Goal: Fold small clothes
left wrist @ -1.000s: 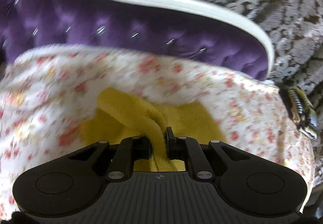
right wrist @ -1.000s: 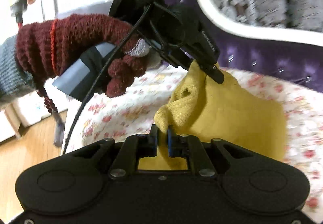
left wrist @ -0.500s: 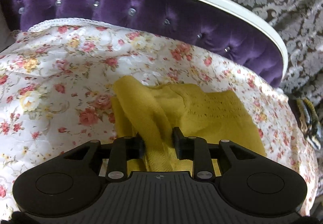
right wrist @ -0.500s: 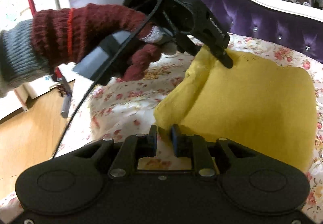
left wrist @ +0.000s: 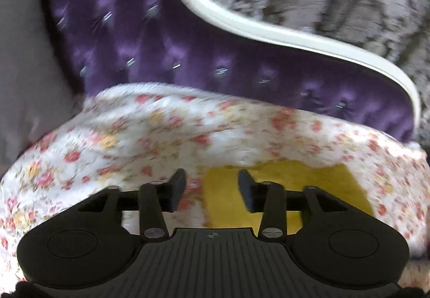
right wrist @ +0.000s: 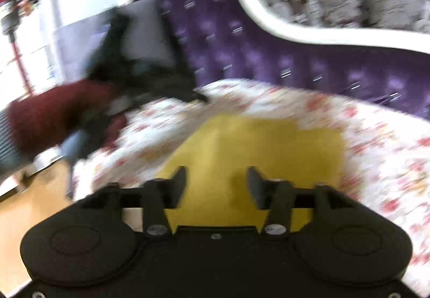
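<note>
A small yellow knit garment (right wrist: 255, 147) lies flat in a folded rectangle on the floral bedspread (right wrist: 381, 137). My right gripper (right wrist: 216, 186) is open and empty, just above the garment's near edge. In the left wrist view the garment (left wrist: 295, 188) lies to the right and its left edge falls between the jaws. My left gripper (left wrist: 212, 189) is open and empty. It also shows in the right wrist view (right wrist: 150, 75), blurred, held by a hand in a dark red glove (right wrist: 53, 112) left of the garment.
A purple tufted headboard (left wrist: 188, 56) with a white curved frame (left wrist: 268, 29) stands behind the bed. A grey pillow (left wrist: 27, 56) lies at the left. Patterned wallpaper is behind. A wooden floor (right wrist: 35, 206) shows left of the bed.
Both grippers have opened and let go of the yellow garment, which now lies flat and folded. Both have drawn back, the left one moving off to the left.
</note>
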Demonstrator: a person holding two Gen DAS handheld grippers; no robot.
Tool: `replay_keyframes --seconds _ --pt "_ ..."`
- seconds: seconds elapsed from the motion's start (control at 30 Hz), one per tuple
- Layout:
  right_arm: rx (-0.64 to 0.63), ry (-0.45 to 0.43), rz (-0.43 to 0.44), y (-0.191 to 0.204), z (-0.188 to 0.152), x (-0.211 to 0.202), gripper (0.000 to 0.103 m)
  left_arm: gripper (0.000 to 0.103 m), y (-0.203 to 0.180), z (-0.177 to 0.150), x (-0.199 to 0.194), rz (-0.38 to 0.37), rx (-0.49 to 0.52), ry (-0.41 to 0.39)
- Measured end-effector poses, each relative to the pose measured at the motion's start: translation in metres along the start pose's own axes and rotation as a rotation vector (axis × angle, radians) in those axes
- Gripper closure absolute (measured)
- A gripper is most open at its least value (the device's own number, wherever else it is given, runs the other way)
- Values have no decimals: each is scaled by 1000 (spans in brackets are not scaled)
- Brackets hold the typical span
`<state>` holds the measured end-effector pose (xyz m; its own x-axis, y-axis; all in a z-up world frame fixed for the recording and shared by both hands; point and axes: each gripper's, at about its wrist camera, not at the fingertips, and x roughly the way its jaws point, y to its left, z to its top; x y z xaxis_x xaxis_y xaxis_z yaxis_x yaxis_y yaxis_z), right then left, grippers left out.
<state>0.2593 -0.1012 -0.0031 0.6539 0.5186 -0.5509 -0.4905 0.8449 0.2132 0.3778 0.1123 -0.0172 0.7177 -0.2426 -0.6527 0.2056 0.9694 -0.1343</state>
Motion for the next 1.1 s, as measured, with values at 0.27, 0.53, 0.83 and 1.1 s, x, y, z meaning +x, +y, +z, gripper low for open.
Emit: replay_keyframes --seconds 0.27,0.53,0.83,1.1 --pt "19 37 -173 -54 20 63 9 22 -54 -23 20 -15 124 52" --pt "247 95 -189 -119 -2 100 0 0 -32 -37 64 6 -23 155" --pt "212 89 -220 -116 -1 101 0 0 -35 -37 64 5 -34 146" --pt "199 82 -224 -117 -2 106 0 0 -34 -36 67 -1 -35 136"
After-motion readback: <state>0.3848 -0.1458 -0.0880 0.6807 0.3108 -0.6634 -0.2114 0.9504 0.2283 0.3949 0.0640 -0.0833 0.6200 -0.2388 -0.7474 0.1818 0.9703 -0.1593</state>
